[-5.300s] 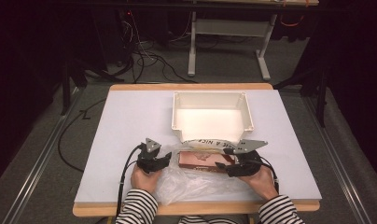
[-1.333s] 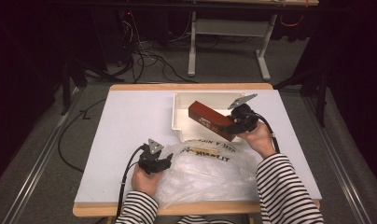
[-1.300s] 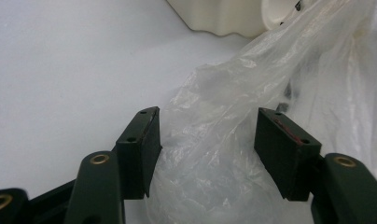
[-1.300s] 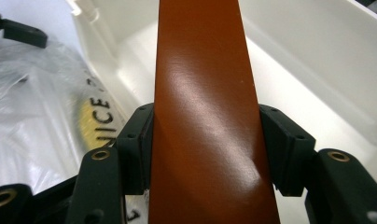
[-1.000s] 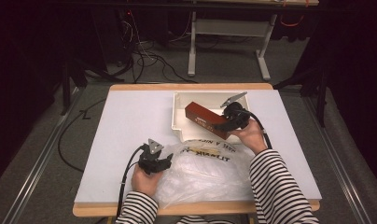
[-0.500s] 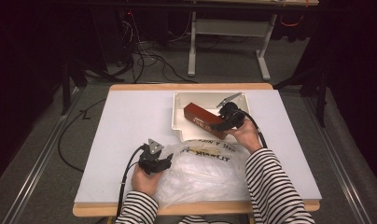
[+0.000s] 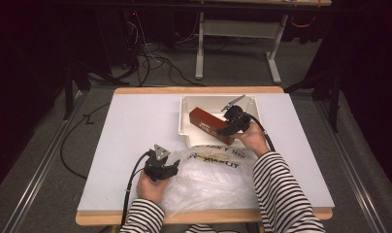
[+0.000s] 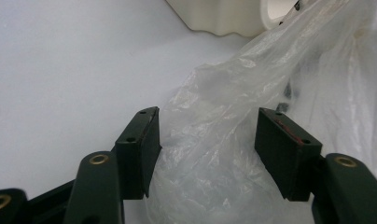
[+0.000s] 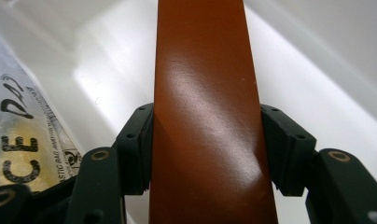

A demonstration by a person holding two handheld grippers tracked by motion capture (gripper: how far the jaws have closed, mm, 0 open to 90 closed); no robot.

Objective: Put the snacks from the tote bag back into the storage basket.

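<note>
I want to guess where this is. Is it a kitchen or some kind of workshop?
Probably a lab or test room, not a kitchen. A lone white table stands in a dark room, loose cables lie on the floor behind it, and a person works with a wired gripper holding a red box.

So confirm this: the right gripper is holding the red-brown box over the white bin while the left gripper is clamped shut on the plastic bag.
Not quite: the left gripper is open, its jaws spread around the plastic bag, as the left gripper view shows. The right gripper does hold the red-brown box over the white bin.
</note>
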